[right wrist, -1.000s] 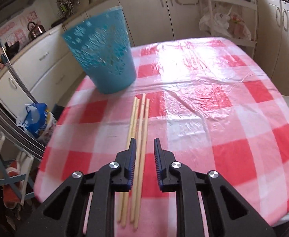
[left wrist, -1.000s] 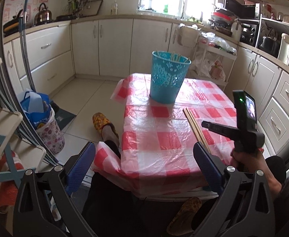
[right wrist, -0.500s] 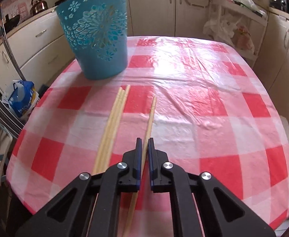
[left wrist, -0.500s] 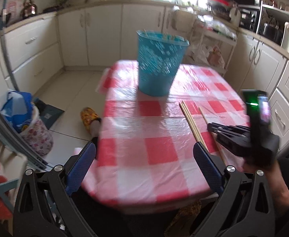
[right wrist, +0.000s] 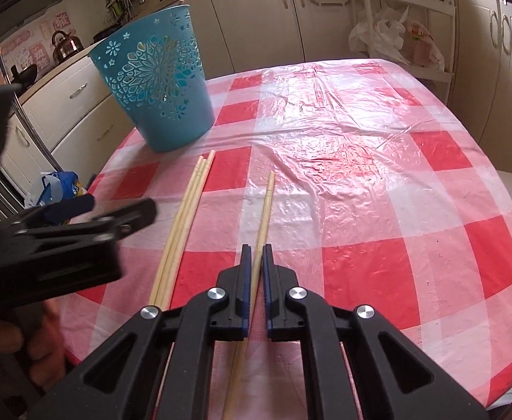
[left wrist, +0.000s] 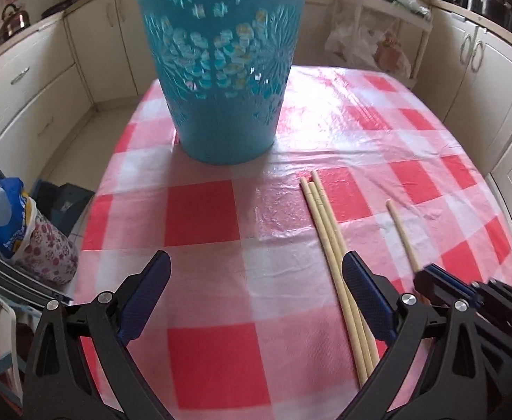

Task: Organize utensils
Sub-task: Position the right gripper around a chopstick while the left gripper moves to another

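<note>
Lifting that lone chopstick (right wrist: pixel 265 203) clamped in your right gripper (right wrist: pixel 255 262), keep it level toward the far-left basket (right wrist: pixel 154 91), while your left gripper (left wrist: pixel 256 297), jaws wide apart, lines up on the three (left wrist: pixel 329 231) beside it.

Your bench wears a glossy, wrinkled plastic cloth (right wrist: pixel 343 147) in red check. The chopsticks (right wrist: pixel 186 210) look like matt pale wood, maybe bamboo. The far basket (right wrist: pixel 158 87) is smooth pierced plastic. Your tongs (right wrist: pixel 255 262) are matt black plastic with ribbed blue pads.
</note>
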Motion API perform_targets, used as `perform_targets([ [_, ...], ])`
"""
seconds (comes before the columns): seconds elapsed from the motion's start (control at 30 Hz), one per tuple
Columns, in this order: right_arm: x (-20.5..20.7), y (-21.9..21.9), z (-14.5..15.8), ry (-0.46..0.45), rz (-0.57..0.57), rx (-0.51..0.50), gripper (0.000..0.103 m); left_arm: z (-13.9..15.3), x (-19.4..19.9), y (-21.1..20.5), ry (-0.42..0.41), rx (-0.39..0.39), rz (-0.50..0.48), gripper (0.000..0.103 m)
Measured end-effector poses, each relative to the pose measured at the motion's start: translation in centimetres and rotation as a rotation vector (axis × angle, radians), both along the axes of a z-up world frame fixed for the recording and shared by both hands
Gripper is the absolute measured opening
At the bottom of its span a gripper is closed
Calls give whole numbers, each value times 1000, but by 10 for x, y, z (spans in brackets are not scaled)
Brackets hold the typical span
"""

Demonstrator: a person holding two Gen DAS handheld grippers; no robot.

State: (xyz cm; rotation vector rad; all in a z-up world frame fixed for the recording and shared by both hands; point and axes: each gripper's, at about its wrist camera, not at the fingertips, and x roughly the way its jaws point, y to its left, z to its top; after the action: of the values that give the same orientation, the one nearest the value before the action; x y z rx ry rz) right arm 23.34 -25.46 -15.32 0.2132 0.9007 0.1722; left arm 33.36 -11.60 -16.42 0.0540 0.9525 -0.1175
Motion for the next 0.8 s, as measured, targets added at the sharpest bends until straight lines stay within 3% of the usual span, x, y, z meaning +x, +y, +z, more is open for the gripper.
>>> perform_targets([
  [0.43, 2, 0, -1, -5, -2, 0, 8, -14, 21, -8, 50, 24, -14, 93],
  [0.6, 3, -2, -1, -13, -10, -7, 13, -15, 19, -12, 50, 51, -27, 83],
  [0.67, 5, -2, -1, -20, -13, -10, 21, -14, 18, -11, 46, 49, -34, 80],
  [0.8, 10, 6, 0, -35, -6, -58, 29, -12, 19, -16, 16, 45, -113, 63],
])
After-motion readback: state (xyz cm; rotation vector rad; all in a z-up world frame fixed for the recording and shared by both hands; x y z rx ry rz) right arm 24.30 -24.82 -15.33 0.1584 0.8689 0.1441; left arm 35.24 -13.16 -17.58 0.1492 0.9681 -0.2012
